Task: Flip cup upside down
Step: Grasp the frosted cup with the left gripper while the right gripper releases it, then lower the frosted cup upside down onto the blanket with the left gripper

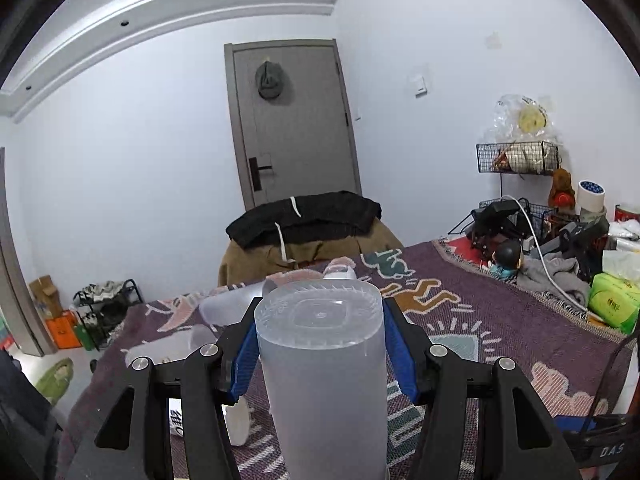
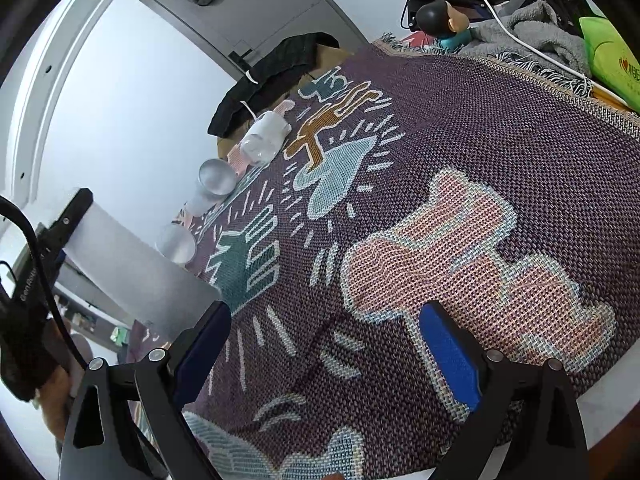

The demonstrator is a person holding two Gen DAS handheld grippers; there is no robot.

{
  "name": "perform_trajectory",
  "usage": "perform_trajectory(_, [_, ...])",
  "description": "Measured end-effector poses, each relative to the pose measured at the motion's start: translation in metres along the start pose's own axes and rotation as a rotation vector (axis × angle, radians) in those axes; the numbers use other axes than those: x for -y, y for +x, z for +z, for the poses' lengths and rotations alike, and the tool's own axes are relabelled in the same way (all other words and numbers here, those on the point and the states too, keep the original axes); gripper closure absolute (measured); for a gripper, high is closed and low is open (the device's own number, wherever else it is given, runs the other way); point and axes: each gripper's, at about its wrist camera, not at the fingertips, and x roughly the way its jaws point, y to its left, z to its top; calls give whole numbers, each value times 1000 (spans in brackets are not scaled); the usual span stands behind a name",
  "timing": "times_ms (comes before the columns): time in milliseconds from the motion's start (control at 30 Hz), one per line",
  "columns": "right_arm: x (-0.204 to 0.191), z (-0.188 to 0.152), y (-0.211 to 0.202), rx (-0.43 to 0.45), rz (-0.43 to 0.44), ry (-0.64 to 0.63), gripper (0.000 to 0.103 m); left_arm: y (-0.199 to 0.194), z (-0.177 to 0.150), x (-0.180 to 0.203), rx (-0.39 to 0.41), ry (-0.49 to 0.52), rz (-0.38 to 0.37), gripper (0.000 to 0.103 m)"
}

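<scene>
Between the left gripper [image 1: 320,344] jaws, a frosted cup [image 1: 322,364] is clamped, base uppermost, above the blanket-covered worktop [image 2: 460,128]. Right gripper [image 2: 326,354] jaws stand apart, empty. Risk: smooth wall slipping, or toppling on soft weave at release

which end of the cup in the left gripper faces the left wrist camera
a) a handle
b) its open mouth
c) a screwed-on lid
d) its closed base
d: the cup clamped in the left gripper shows its sealed, ridged base, with no opening, lid or handle visible.
</scene>
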Motion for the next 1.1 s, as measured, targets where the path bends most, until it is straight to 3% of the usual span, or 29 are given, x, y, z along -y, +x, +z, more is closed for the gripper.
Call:
perform_trajectory(167, [-1,-1,0,3,-2,-3,7,-5,-8,-5,-1,-15,14,43])
perform_trajectory(233, [-1,-1,0,3,-3,-1,7,-4,-6,-6,-25,-11,15,34])
perform_trajectory(300, [-2,-1,-2,8,-4,-1,7,-7,-3,-9,-29,-14,19,17])
perform_trajectory(367, [-4,-1,-4,12,-5,-10,7,-13,1,-12,-21,-25,16,6])
perform_trajectory(433, [-8,0,-6,15,-6,-21,7,-18,4,-15,-10,-33,14,1])
perform_trajectory(900, [-53,-5,-32,79,0,-170,7,-62,8,-53,-42,-102,12,0])
perform_trajectory(1100, [-76,-5,-48,113,-36,-263,7,-82,0,-72,-48,-132,27,0])
